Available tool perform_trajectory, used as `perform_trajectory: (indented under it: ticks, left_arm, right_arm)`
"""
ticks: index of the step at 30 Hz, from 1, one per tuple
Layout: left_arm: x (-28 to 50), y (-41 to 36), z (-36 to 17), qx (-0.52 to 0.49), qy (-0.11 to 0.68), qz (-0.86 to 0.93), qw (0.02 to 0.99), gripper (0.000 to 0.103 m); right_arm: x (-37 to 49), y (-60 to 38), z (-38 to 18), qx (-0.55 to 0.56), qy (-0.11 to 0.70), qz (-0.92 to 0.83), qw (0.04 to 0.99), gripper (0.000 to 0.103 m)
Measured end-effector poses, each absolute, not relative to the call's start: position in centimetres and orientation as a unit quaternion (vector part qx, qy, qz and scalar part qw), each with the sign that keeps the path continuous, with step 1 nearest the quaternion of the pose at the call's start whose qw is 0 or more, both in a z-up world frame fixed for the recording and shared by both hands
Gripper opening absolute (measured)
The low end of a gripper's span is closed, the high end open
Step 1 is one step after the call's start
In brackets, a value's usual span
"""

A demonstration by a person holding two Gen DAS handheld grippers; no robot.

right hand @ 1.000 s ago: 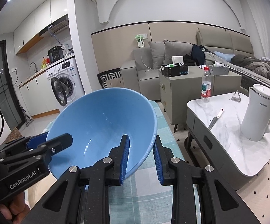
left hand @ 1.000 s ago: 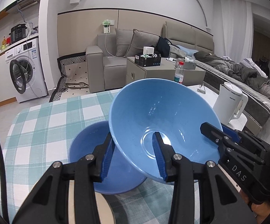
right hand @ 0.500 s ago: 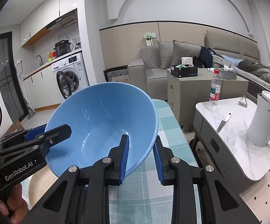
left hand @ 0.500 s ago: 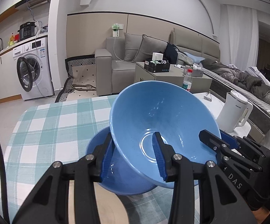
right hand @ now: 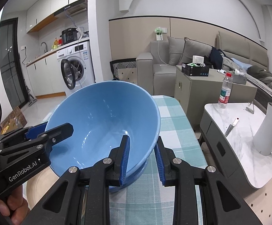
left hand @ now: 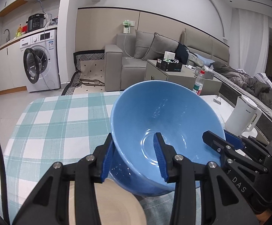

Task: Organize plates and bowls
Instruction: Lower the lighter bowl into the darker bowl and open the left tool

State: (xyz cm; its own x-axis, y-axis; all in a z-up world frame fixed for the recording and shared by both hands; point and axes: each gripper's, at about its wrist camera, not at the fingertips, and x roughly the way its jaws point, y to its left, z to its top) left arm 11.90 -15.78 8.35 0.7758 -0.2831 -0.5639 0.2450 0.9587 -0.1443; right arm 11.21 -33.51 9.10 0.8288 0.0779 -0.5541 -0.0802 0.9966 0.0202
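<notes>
A large light-blue bowl (left hand: 166, 116) (right hand: 102, 120) hangs tilted above the checked tablecloth (left hand: 60, 123), gripped at opposite rims. My left gripper (left hand: 134, 157) (right hand: 51, 131) is shut on its left rim, one pad inside and one outside. On the right rim my right gripper (right hand: 142, 159) (left hand: 218, 138) is shut the same way. A darker blue bowl (left hand: 119, 168) (right hand: 136, 176) sits right beneath it, mostly hidden. A beige plate (left hand: 113, 206) (right hand: 40, 185) lies on the cloth by the near edge.
A person's hand (right hand: 10, 206) holds the left gripper. To the right, past the table's edge, stands a marble side table (right hand: 239, 140) with a white kettle (right hand: 269, 131) (left hand: 243, 116), a water bottle (right hand: 225, 93) and a knife (right hand: 231, 125).
Both grippers have carried the light-blue bowl sideways and slightly down. It now covers most of the darker bowl, and the beige plate shows more at the bottom.
</notes>
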Motion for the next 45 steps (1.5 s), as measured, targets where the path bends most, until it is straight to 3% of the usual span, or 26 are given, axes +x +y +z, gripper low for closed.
perform_trajectory:
  ticks: [45]
  left_arm:
    - [14.6,-15.8,3.1,-0.005,0.364,-0.124,0.923,0.041]
  right_arm:
    - [15.1,-31.7,3.5,-0.041,0.362,0.031,0.931,0.029]
